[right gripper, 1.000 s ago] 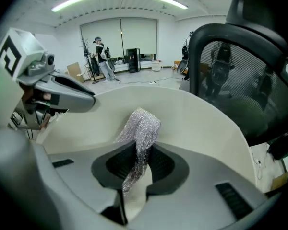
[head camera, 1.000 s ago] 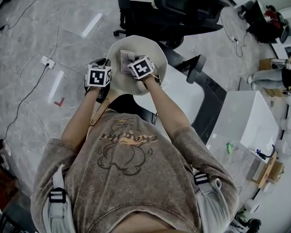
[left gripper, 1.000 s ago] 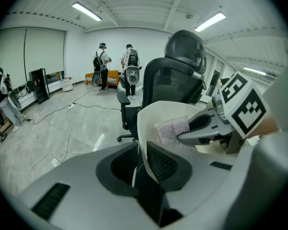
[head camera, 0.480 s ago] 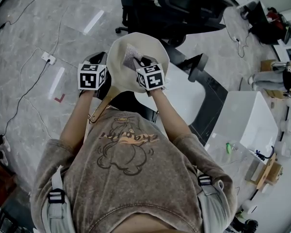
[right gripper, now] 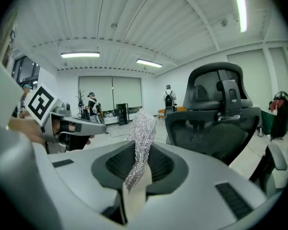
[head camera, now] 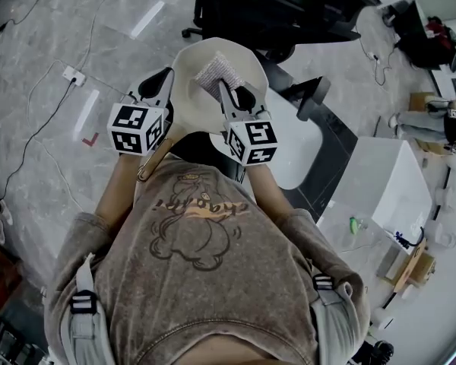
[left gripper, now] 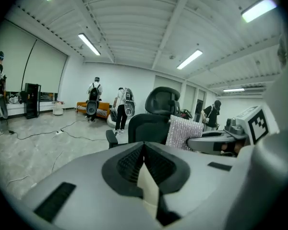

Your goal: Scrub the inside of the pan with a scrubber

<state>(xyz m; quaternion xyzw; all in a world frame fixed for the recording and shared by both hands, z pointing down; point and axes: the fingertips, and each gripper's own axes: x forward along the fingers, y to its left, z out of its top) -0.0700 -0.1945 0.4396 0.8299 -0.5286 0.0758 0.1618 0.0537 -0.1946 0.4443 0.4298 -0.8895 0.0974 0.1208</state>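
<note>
head view: the cream pan sits upper centre, its wooden handle running toward the lower left. the left gripper has just closed its jaws, and they pinch the pan's left rim. the right gripper is clamped on the silver mesh scrubber, which lies inside the pan.

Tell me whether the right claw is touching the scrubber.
Touching. The right gripper view shows the right claw clamped on the silvery scrubber, which sticks out past its tips.
</note>
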